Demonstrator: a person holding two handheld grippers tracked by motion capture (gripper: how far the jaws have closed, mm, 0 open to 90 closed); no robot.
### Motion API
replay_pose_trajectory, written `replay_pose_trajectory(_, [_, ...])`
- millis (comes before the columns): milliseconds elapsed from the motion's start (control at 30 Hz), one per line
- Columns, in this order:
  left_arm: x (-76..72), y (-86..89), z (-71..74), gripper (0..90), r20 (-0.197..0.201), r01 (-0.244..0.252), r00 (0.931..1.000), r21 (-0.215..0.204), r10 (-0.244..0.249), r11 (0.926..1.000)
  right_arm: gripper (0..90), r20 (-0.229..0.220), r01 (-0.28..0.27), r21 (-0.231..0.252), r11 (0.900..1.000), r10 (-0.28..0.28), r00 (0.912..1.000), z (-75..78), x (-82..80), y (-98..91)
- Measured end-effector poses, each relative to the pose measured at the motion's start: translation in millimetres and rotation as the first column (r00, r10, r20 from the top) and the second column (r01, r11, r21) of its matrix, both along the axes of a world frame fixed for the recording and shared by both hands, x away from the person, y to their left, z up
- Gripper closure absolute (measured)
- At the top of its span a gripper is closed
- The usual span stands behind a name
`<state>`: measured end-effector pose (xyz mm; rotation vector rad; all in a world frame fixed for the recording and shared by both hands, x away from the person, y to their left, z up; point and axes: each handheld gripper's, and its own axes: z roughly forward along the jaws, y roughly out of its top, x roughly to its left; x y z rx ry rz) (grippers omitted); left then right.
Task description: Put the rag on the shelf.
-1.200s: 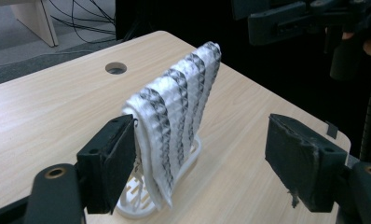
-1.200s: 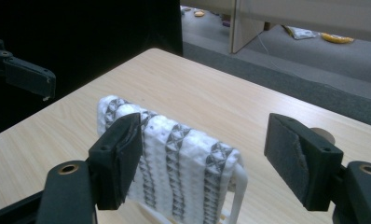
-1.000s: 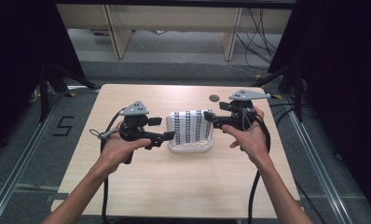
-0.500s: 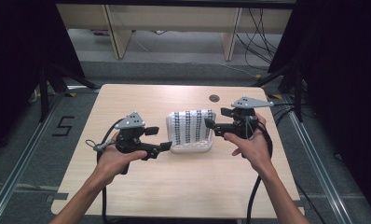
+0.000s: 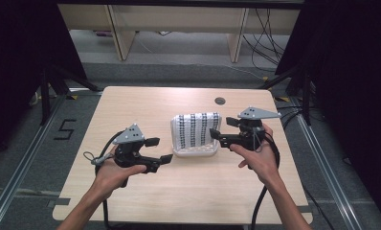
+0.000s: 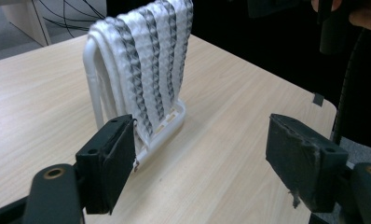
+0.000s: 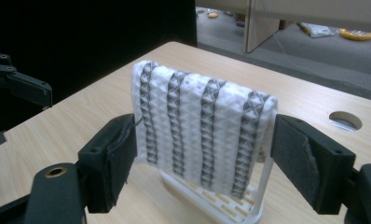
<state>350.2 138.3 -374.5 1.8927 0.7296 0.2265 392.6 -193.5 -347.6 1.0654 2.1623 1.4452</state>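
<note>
A white cloth with dark grey patterned stripes (image 5: pixel 196 128) hangs folded over a small white plastic rack (image 5: pixel 194 152) in the middle of the table. My left gripper (image 5: pixel 162 150) hovers low to the left of the rack, open and empty. From its own camera the cloth (image 6: pixel 151 56) and rack (image 6: pixel 167 123) stand a little ahead, beside the left jaw. My right gripper (image 5: pixel 220 128) sits at the rack's right end. Its jaws have just been opening and stand open. The cloth (image 7: pixel 197 116) shows between them, with neither pad pressing on it.
The light wooden table (image 5: pixel 145 110) has a round cable hole (image 5: pixel 220 101) behind the rack. Dark curtains flank both sides, and floor rails run along the table. Shelving and cables lie on the floor beyond the far edge.
Both hands have drawn back toward the person and sunk a little. The left gripper moved away from the rack's left side. The right gripper came off the cloth's right edge, jaws wider.
</note>
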Motion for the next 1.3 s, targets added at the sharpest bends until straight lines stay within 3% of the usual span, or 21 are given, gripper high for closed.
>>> replay_pose_trajectory(67, [-2.5, 0.4, -3.0, 23.5, -0.001, 0.002, 1.0000, 0.005, -0.002, 1.0000, 22.2, 0.013, -0.013, -0.009, 0.9999, 0.013, 0.9998, -1.9, -0.3, -1.7])
replay_pose_trajectory(167, [-7.2, 1.3, -6.8, 22.8, 0.007, 0.007, 0.9999, -0.008, -0.007, 0.9999, 21.0, -0.018, 0.003, 0.006, 1.0000, -0.003, 0.9998, -4.4, -6.8, -1.8])
replay_pose_trajectory(400, [-11.5, 3.8, -8.6, 22.6, 0.022, 0.002, 0.9998, -0.019, -0.001, 0.9998, 20.7, -0.015, -0.029, 0.027, 0.9992, 0.029, 0.9995, -7.3, -12.6, -1.0])
replay_pose_trajectory(467, [-12.6, 4.1, -8.8, 22.6, 0.024, 0.005, 0.9997, -0.019, -0.004, 0.9998, 20.7, 0.007, -0.026, 0.005, 0.9996, 0.026, 0.9996, -8.5, -15.5, -0.2])
replay_pose_trajectory(567, [-13.3, 5.2, -9.8, 22.6, 0.033, 0.009, 0.9994, -0.019, -0.008, 0.9998, 20.7, -0.006, -0.023, 0.014, 0.9996, 0.023, 0.9997, -8.9, -18.7, 0.8])
replay_pose_trajectory(667, [-15.3, 6.4, -11.9, 22.6, 0.032, -0.002, 0.9995, -0.011, 0.003, 0.9999, 20.7, 0.017, -0.030, 0.012, 0.9995, 0.029, 0.9994, -11.0, -21.0, 0.1])
replay_pose_trajectory(833, [-17.2, 9.3, -20.3, 22.6, 0.028, 0.000, 0.9996, -0.007, 0.000, 1.0000, 20.7, 0.024, -0.047, -0.003, 0.9989, 0.047, 0.9986, -14.0, -24.8, -0.1])
replay_pose_trajectory(867, [-18.0, 10.3, -22.0, 22.5, 0.027, -0.010, 0.9996, 0.012, 0.009, 0.9999, 20.8, -0.002, -0.040, 0.003, 0.9992, 0.040, 0.9992, -14.2, -26.6, 0.2])
replay_pose_trajectory(1000, [-18.1, 11.2, -32.2, 22.5, 0.001, -0.006, 1.0000, 0.012, 0.006, 0.9999, 20.8, 0.017, -0.048, 0.002, 0.9989, 0.047, 0.9987, -18.3, -26.5, 1.0])
replay_pose_trajectory(1067, [-17.9, 10.9, -35.6, 22.5, -0.008, -0.004, 1.0000, 0.012, 0.004, 0.9999, 20.7, -0.017, -0.039, 0.011, 0.9992, 0.039, 0.9991, -19.3, -29.6, 2.0])
replay_pose_trajectory(1100, [-18.4, 10.3, -36.6, 22.5, -0.007, -0.013, 0.9999, 0.015, 0.013, 0.9998, 20.6, -0.007, -0.047, 0.005, 0.9989, 0.047, 0.9989, -20.7, -28.7, 1.5])
replay_pose_trajectory(1133, [-18.5, 9.6, -38.0, 22.5, -0.009, -0.010, 0.9999, 0.008, 0.011, 0.9999, 20.6, -0.025, -0.037, 0.001, 0.9993, 0.037, 0.9990, -20.6, -30.9, 0.9])
replay_pose_trajectory(1167, [-18.7, 9.2, -38.8, 22.5, -0.009, -0.008, 0.9999, 0.012, 0.009, 0.9999, 20.6, -0.002, -0.045, 0.002, 0.9990, 0.045, 0.9990, -22.8, -30.0, 0.7])
replay_pose_trajectory(1300, [-20.5, 7.2, -41.5, 22.5, -0.015, -0.003, 0.9999, 0.015, 0.003, 0.9999, 20.3, -0.021, -0.046, 0.008, 0.9989, 0.046, 0.9987, -28.6, -33.0, -0.2])
